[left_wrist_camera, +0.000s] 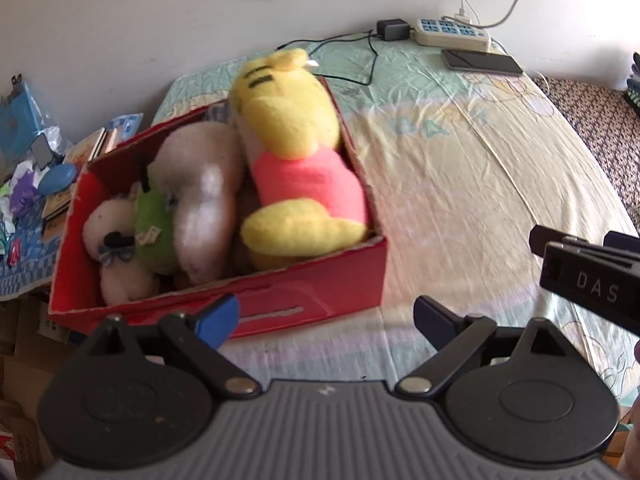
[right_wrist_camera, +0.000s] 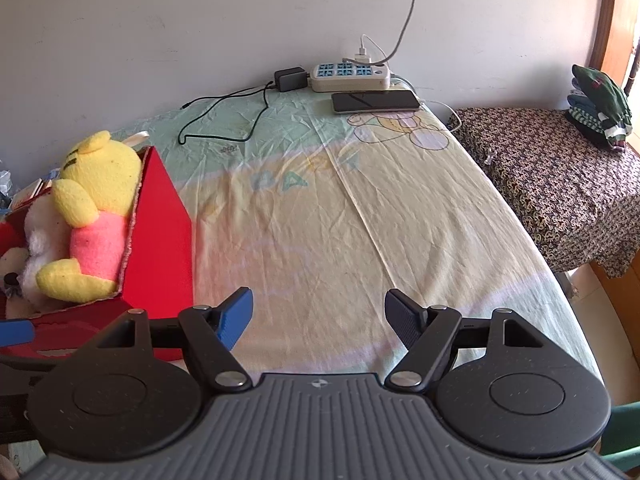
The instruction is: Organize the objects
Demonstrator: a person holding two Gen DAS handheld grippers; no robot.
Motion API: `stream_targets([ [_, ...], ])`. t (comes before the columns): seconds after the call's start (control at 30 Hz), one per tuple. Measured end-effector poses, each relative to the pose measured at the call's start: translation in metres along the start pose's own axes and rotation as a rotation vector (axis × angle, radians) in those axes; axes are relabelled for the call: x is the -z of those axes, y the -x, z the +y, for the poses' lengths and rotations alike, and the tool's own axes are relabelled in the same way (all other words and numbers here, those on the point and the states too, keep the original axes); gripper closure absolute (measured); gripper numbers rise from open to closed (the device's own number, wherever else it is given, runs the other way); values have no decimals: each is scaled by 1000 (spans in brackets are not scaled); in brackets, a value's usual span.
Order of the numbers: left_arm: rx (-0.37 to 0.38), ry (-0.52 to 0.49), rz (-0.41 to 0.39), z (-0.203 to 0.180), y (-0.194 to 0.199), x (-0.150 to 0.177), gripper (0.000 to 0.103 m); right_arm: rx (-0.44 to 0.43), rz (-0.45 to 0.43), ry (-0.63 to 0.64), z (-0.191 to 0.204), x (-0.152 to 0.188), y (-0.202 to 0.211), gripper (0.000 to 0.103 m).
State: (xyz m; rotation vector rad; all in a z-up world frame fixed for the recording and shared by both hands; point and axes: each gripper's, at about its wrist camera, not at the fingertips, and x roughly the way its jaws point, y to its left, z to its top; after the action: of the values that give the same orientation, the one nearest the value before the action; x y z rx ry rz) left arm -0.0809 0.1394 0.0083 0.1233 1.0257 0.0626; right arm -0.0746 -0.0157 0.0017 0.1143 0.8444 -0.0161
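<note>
The left gripper (left_wrist_camera: 326, 314) hangs over the near edge of a bed (right_wrist_camera: 340, 220), its fingers (left_wrist_camera: 218, 318) spread wide apart with nothing between them. One blue fingertip overlaps the near wall of a red box (left_wrist_camera: 320, 284); whether it touches the cardboard cannot be told. The right gripper (right_wrist_camera: 319, 316) sits just beside it over bare sheet, its fingers (right_wrist_camera: 402, 322) likewise apart and empty.

The red box stands open on the left part of the bed, its long side running away from the grippers. Packed inside are the soft toys: a yellow bear (left_wrist_camera: 296, 152) in a pink top lies lengthways along the right wall, feet toward the near end and head poking over the far rim. Pressed against its left side is a pale plush toy (left_wrist_camera: 200, 200), and at the near left corner lies a white plush toy (left_wrist_camera: 116, 240) dressed in green.

To the left of the box, off the bed, a cluttered surface (left_wrist_camera: 24, 248) holds blue packaging and small items too blurred to name.

Farther back, the pastel sheet lies wrinkled and otherwise bare. At its far edge, against the white wall, rest a phone (right_wrist_camera: 376, 101), a power strip (right_wrist_camera: 352, 76), a black adapter (right_wrist_camera: 290, 79) and its trailing cable (right_wrist_camera: 224, 120). Right of the bed, a dark patterned cloth (right_wrist_camera: 552, 184) covers another surface bearing folded clothes (right_wrist_camera: 600, 108).
</note>
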Motion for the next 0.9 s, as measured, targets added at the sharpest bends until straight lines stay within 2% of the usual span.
stream_targets([
  [0.23, -29, 24, -43, 18, 10, -3, 8, -41, -17, 25, 23, -6, 6, 27],
  [0.53, -56, 87, -49, 59, 12, -2, 8, -110, -31, 62, 63, -14, 14, 27],
  [0.9, -92, 140, -41, 108, 9, 3, 7, -150, -48, 98, 109, -16, 19, 27],
])
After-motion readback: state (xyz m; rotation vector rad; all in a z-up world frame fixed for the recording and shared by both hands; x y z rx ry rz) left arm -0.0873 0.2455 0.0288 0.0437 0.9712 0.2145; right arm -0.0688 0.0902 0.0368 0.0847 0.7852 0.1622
